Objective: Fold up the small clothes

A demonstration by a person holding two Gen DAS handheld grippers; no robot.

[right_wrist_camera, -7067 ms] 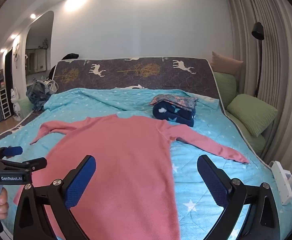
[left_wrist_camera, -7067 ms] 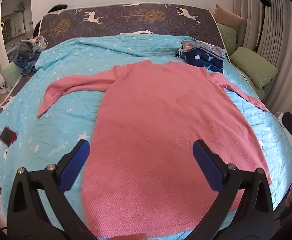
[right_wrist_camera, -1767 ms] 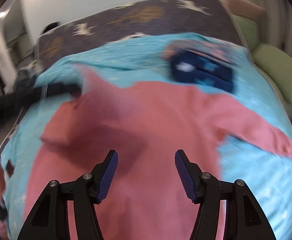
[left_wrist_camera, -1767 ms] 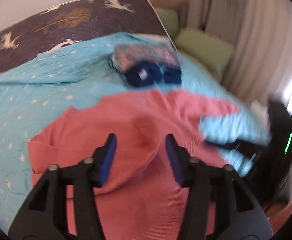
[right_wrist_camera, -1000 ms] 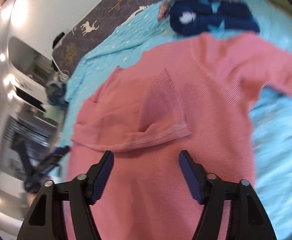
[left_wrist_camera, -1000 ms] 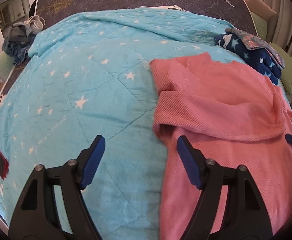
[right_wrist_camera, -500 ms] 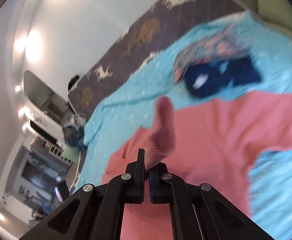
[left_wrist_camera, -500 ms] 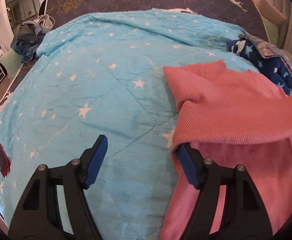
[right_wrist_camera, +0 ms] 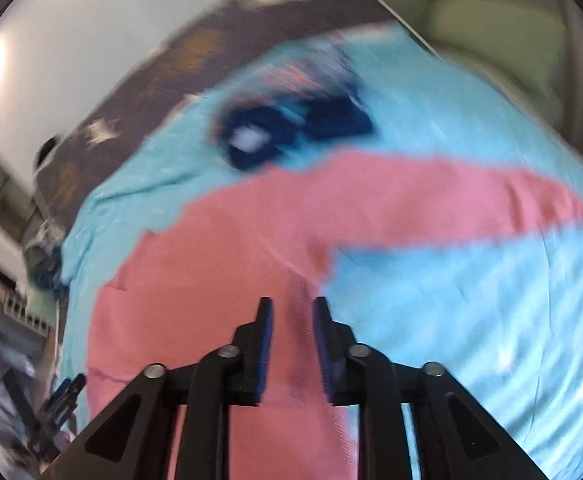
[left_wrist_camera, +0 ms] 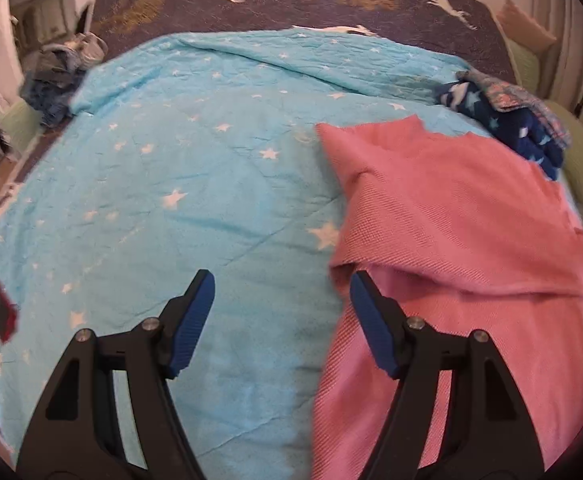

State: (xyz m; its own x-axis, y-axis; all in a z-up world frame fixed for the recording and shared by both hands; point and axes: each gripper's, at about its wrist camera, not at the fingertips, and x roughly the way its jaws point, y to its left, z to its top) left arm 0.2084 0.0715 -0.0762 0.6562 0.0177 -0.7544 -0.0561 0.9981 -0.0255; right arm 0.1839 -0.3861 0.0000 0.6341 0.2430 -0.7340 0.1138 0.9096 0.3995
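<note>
A pink long-sleeved top [left_wrist_camera: 463,240] lies on the turquoise star quilt [left_wrist_camera: 163,184]. Its left sleeve is folded across the chest. My left gripper [left_wrist_camera: 281,312] is open and empty, hovering by the top's left folded edge. In the blurred right wrist view the top [right_wrist_camera: 219,264] still has its right sleeve [right_wrist_camera: 471,200] stretched out to the side. My right gripper [right_wrist_camera: 291,340] is partly open above the top near the right armpit, with nothing held.
Folded navy star clothes [left_wrist_camera: 507,120] sit at the back right, also in the right wrist view [right_wrist_camera: 291,128]. A red phone [left_wrist_camera: 1,314] lies at the quilt's left edge. A clothes heap [left_wrist_camera: 59,76] sits back left. Green pillows [right_wrist_camera: 503,36] lie on the right.
My right gripper let go of the left sleeve it had carried across, opened partway and swung toward the right sleeve. My left gripper stayed open by the left edge.
</note>
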